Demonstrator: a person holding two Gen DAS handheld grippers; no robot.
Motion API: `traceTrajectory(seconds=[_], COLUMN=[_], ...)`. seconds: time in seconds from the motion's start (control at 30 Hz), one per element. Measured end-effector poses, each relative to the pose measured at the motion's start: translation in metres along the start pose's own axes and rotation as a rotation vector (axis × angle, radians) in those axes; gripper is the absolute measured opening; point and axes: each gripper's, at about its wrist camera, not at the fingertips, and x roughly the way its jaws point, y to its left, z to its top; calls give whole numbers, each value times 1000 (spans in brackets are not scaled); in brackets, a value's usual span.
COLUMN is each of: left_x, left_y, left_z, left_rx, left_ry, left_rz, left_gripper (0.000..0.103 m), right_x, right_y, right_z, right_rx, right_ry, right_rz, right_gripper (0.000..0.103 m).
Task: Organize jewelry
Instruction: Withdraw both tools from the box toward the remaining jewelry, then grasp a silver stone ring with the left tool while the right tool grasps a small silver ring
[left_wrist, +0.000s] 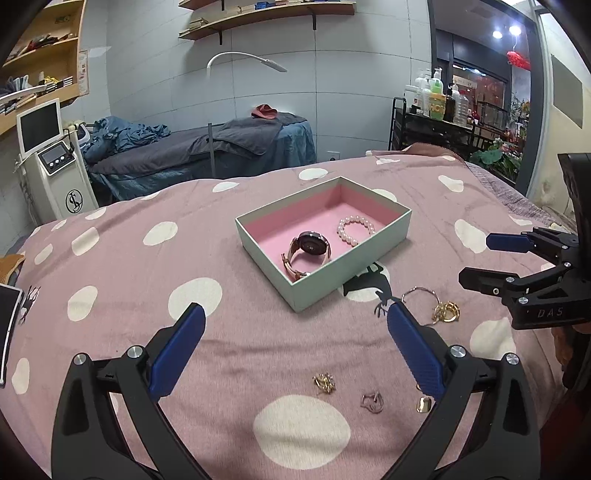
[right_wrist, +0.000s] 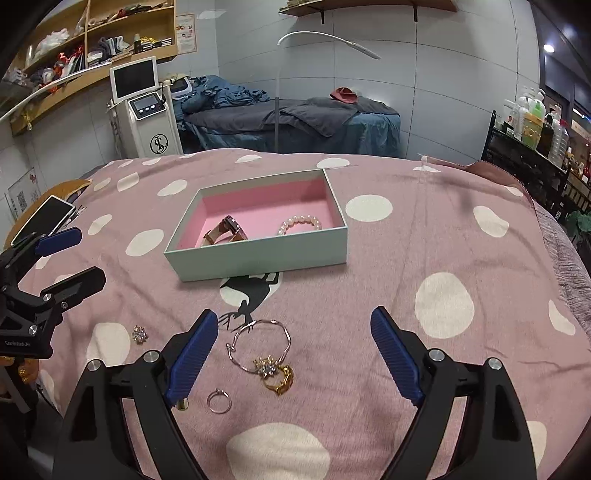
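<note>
A mint box (left_wrist: 354, 273) (right_wrist: 258, 258) with pink lining holds a watch (left_wrist: 308, 249) (right_wrist: 225, 230) and a pearl bracelet (left_wrist: 355, 229) (right_wrist: 299, 223). Loose on the spotted pink blanket lie a silver bangle (right_wrist: 260, 345) (left_wrist: 419, 293), a gold piece (right_wrist: 280, 380) (left_wrist: 447, 312), a thin ring (right_wrist: 219, 401), a gold flower earring (left_wrist: 324, 382) (right_wrist: 139, 335), a silver ring (left_wrist: 371, 401) and a gold ring (left_wrist: 424, 405). My left gripper (left_wrist: 295, 336) is open above the small pieces. My right gripper (right_wrist: 293, 349) is open above the bangle.
A phone (right_wrist: 46, 221) lies at the blanket's left edge. Behind are a massage bed with blue bedding (left_wrist: 199, 151), a white machine with a screen (left_wrist: 51, 162), wooden shelves and a black rack of bottles (left_wrist: 436, 103).
</note>
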Motion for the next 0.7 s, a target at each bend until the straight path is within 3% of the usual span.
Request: traceTrajectory(seconds=[0.3, 0.57, 0.7], left_x=[-15, -22, -23], left_y=[-6, -7, -10], left_z=[-36, -65, -75], left_rx=[-17, -33, -36], left_ry=[8, 45, 66], left_rz=[12, -15, -46], left_gripper=[97, 97, 87], right_x=[-15, -22, -25], right_y=[13, 14, 19], right_z=[-29, -58, -68], right_rx=[-44, -49, -73], right_ry=[-18, 22, 38], right_rz=[-3, 33, 44], right_gripper=[83, 83, 79])
